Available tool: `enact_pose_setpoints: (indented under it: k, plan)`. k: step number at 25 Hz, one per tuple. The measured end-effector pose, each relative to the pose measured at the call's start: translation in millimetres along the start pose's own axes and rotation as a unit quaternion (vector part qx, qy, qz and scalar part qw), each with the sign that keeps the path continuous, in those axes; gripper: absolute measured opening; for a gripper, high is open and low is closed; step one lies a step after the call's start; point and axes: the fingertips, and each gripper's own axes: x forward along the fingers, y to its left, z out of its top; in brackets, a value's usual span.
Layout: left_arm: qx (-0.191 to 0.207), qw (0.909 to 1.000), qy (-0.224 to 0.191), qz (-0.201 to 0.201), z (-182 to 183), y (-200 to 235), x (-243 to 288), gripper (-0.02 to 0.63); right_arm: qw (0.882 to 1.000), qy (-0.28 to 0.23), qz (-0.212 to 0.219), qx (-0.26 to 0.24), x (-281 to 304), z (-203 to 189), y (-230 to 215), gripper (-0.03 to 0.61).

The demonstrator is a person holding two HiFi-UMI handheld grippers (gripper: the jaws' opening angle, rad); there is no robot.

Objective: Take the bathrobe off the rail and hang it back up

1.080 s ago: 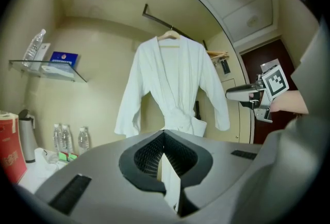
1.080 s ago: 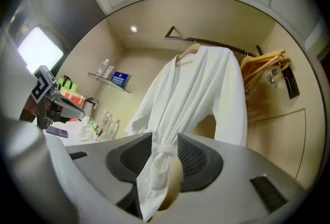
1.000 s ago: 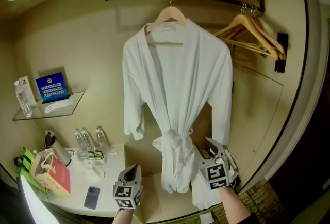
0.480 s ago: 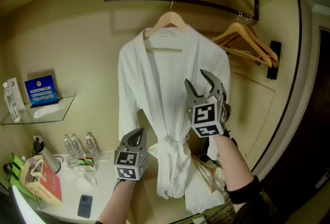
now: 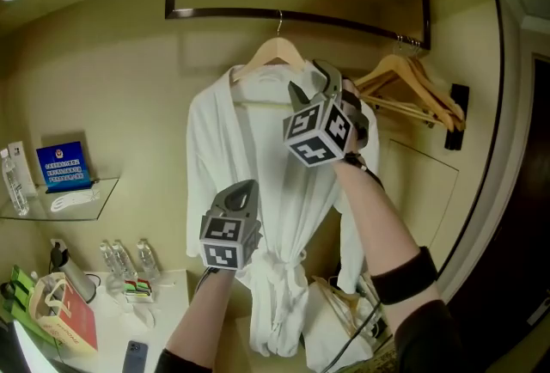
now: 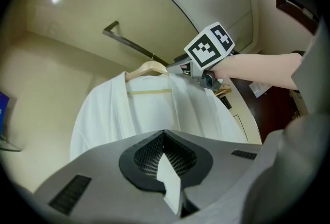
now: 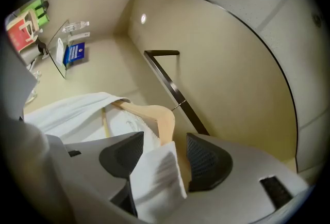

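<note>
Rising to the hanger [image 5: 277,53], the right claw [image 5: 311,79] has just been opening wide, empty; left claw [image 5: 245,186] shut; bathrobe [image 5: 275,191] not yet off the rail [image 5: 344,18].

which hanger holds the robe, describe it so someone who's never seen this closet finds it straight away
Look to the dark metal rail across the top of the beige alcove. Near its middle a pale wooden hanger hangs by a metal hook. It alone carries the white bathrobe; the other wooden hangers, bunched at the rail's right end, are bare.
</note>
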Motion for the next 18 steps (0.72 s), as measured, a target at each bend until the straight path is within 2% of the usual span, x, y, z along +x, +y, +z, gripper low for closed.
enact_pose_setpoints:
  k: [5,11,16,17,18]
  plan:
    - [0.004,0.9998,-0.021,-0.002,17.8,6.0,18.1,0.002,1.0,0.003,-0.005,-0.025,32.5,4.8,-4.2,0.288]
    - [0.005,0.9996,-0.029,0.0,21.2,11.8,28.0,0.002,0.996,0.013,-0.015,-0.087,63.5,13.7,-8.3,0.293]
    - [0.011,0.9994,-0.034,0.0,21.1,12.8,33.9,0.002,0.991,0.033,-0.001,-0.13,84.8,3.2,1.6,0.293]
    - [0.011,0.9994,-0.033,0.001,19.9,13.4,34.6,0.002,0.99,0.034,0.002,-0.135,87.2,0.9,3.1,0.289]
    - [0.01,0.9994,-0.033,0.001,18.3,14.2,35.3,0.002,0.99,0.035,0.003,-0.138,89.2,-1.0,3.6,0.259]
